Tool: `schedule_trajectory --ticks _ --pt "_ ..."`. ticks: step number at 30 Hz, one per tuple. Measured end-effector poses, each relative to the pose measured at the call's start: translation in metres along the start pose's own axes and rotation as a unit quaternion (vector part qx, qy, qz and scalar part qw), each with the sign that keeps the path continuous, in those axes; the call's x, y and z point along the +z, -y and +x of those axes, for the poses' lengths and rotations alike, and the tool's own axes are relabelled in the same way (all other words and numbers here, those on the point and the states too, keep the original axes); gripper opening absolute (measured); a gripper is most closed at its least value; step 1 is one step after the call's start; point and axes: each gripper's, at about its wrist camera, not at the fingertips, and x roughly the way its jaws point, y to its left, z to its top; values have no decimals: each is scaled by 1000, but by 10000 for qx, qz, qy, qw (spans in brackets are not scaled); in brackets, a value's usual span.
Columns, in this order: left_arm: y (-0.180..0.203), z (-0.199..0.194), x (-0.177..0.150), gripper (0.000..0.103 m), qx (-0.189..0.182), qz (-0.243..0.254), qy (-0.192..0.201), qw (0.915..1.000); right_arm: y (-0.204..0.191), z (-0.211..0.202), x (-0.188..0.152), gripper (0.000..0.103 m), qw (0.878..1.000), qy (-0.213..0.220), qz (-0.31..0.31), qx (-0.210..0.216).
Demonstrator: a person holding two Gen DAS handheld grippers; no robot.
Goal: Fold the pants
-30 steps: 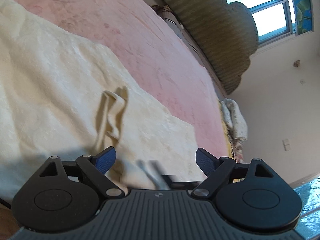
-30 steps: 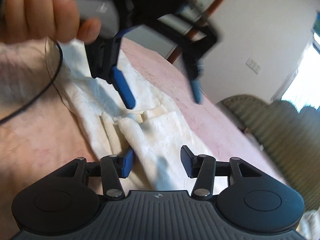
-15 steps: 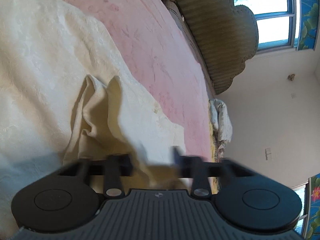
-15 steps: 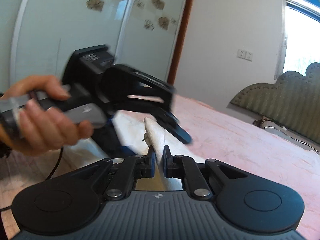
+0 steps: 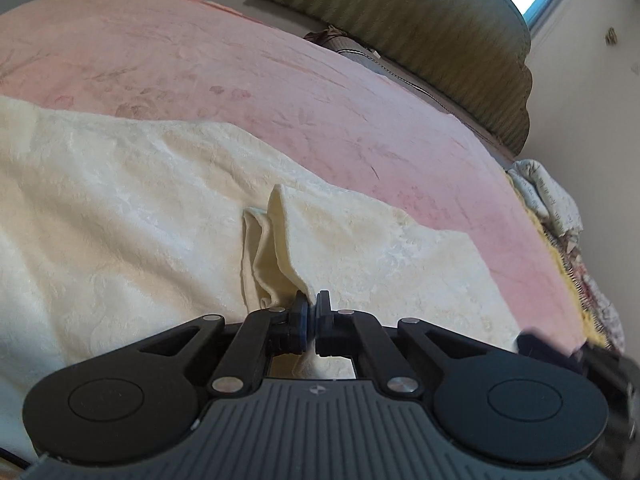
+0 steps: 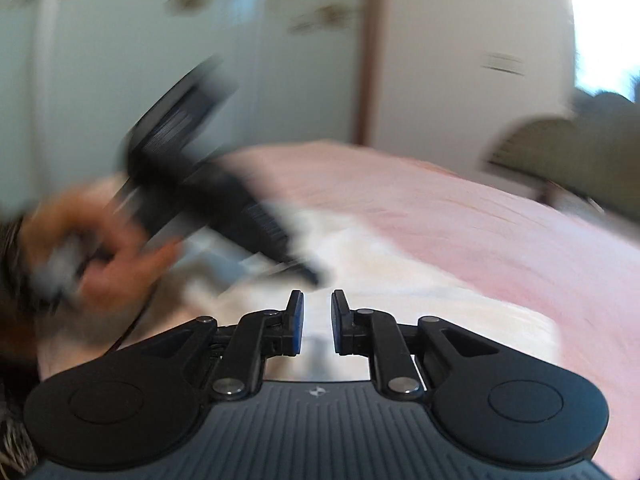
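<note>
While the left claw (image 5: pixel 311 312) is clenched on a raised fold of the cream pants (image 5: pixel 120 216), the pants lie spread on the pink bed (image 5: pixel 320 92), from nine o'clock to four. The right claw (image 6: pixel 317 320) has just been opening; nothing is between its jaws.

Cream textured fabric pants (image 5: pixel 132 216) spread on pink quilted bed (image 5: pixel 280 92), olive padded headboard (image 5: pixel 432 36) behind, crumpled patterned bedding (image 5: pixel 548 196) at right.
</note>
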Motion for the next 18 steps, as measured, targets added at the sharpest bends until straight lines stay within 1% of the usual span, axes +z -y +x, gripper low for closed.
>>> schedule_trajectory --ticks 1,2,3,4,5,6,7,10,11,12,13,14,15,16,18 --pt "3 -1 -2 2 60 114 35 9999 15 -7 -2 14 9992 10 303 -277" --pt "6 -2 -3 2 114 226 65 9997 27 -10 -7 14 9967 -107 521 -605" --pt "9 -3 -4 2 157 326 94 9993 37 -9 -13 14 9930 -352 662 -909" --pt "10 -5 -5 2 169 371 108 9991 45 -3 -21 14 9881 -767 751 -1105" --pt "12 -5 -6 2 193 405 126 9989 49 2 -30 14 9843 -1119 789 -1118" --pt "12 -6 -6 2 231 444 152 9986 49 4 -37 14 9832 -1241 786 -1079" --pt "13 -7 -7 3 269 483 175 9983 46 0 -40 14 9846 -1101 811 -1094" --pt "14 -8 -8 3 344 525 234 9978 43 -12 -37 15 9887 -612 1103 -814" --pt "14 -8 -8 3 381 572 252 9973 43 -15 -37 16 9887 -522 1120 -844" --pt "16 -8 -9 3 429 617 270 9968 41 -13 -38 16 9884 -613 1103 -843" --pt "16 -7 -9 4 455 654 285 9964 40 -6 -38 16 9881 -879 1036 -720" --pt "16 -8 -9 4 474 668 307 9962 37 3 -40 16 9882 -1039 879 -696" --pt "16 -8 -9 4 496 670 334 9960 30 6 -39 16 9894 -994 687 -807" --pt "16 -9 -8 4 528 679 361 9956 25 7 -37 16 9904 -950 590 -815" --pt "16 -12 -6 4 574 688 422 9951 15 5 -24 16 9941 -710 598 -557"
